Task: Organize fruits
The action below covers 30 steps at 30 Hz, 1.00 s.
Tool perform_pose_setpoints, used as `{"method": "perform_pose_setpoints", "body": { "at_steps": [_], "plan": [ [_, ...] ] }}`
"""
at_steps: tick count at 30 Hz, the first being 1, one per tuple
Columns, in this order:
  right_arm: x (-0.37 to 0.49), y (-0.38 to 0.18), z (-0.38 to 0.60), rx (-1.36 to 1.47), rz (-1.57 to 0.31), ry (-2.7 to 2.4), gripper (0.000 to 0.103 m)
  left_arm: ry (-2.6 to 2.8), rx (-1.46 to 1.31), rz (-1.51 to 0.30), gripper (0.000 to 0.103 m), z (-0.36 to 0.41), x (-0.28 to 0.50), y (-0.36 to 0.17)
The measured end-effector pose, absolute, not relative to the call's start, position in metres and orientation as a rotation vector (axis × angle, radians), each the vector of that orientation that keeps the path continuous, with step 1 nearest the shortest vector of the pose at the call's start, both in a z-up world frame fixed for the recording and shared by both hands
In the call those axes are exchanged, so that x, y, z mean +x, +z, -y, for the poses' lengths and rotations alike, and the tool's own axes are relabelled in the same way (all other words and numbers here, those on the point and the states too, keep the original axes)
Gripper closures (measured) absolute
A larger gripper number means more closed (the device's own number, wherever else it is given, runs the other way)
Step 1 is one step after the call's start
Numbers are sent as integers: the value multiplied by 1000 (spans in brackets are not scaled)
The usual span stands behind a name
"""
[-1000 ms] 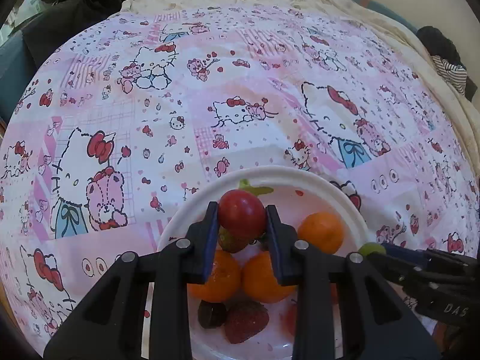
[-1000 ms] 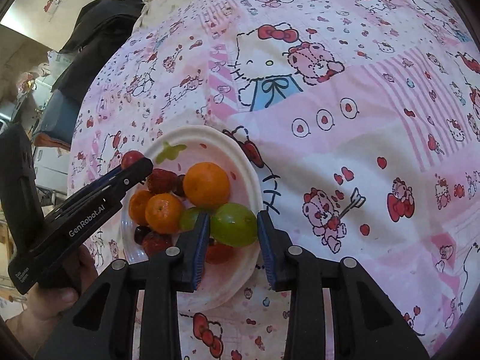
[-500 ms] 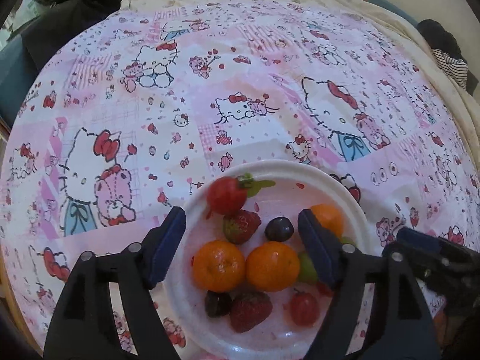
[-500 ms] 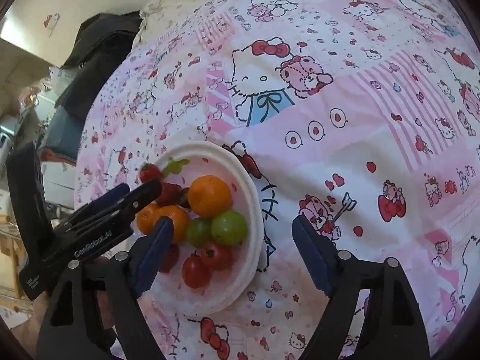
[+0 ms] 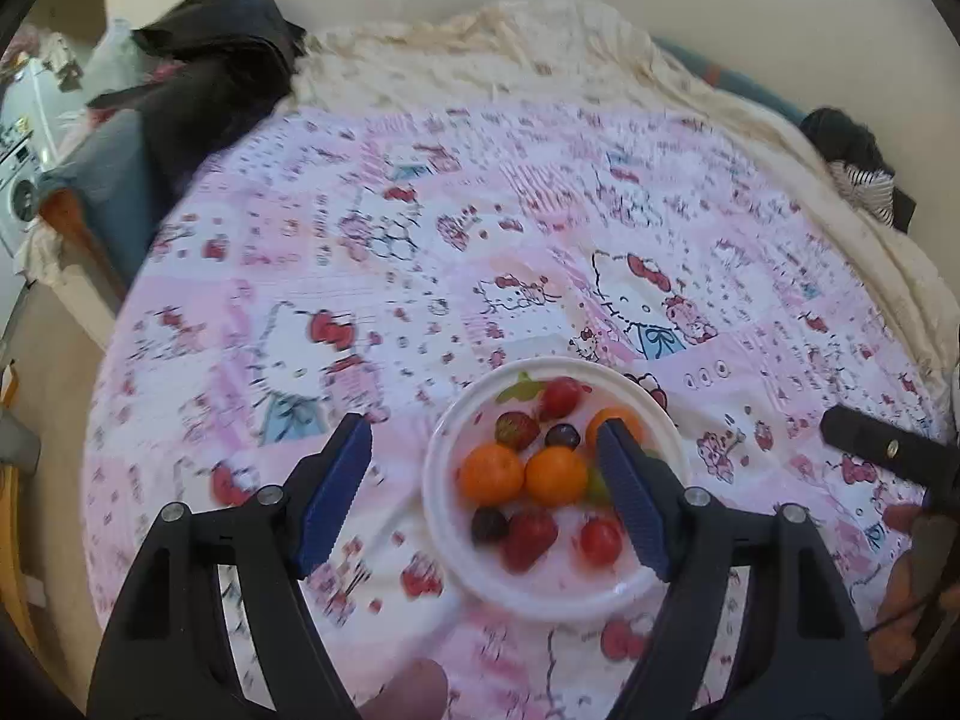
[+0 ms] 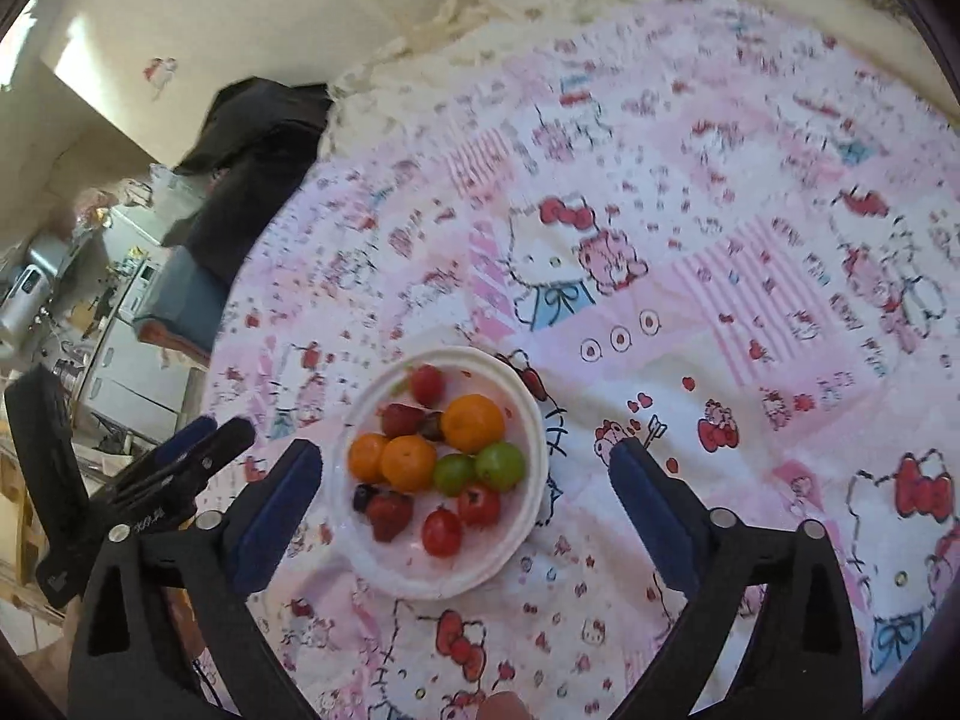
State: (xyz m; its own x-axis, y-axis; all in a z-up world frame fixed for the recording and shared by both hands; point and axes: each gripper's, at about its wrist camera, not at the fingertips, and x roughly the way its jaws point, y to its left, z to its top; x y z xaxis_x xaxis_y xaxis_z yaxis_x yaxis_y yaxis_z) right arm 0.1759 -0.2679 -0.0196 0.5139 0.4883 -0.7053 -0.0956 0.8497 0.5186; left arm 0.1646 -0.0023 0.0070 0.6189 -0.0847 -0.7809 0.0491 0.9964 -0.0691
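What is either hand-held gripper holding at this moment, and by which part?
Nothing. The left hand-held gripper and right hand-held gripper are both open, and all fruit lies on the white plate.

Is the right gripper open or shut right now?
Open. The right gripper has its blue pads spread wide, empty, either side of the plate.

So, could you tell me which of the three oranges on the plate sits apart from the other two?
The orange nearest the two green grapes sits alone on the white plate; the other two oranges touch side by side on the opposite side.
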Motion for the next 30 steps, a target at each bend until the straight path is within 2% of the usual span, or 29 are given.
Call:
{"method": "perform_pose_setpoints", "body": {
  "at_steps": [3,6,11,13,30],
  "plan": [
    [157,-9,270,439,-948,368,1,-57,-56,-893,27,-10,138,12],
    [141,-4,267,412,-935,368,1,-26,-97,-905,6,-24,114,14],
    [112,2,260,367,-910,368,0,-6,-160,-899,6,-38,80,18],
    [102,3,256,351,-894,367,0,4,-138,-878,1,-39,69,19],
    [46,7,219,107,-731,256,0,25,-98,-761,0,-21,18,17]
  ]
}}
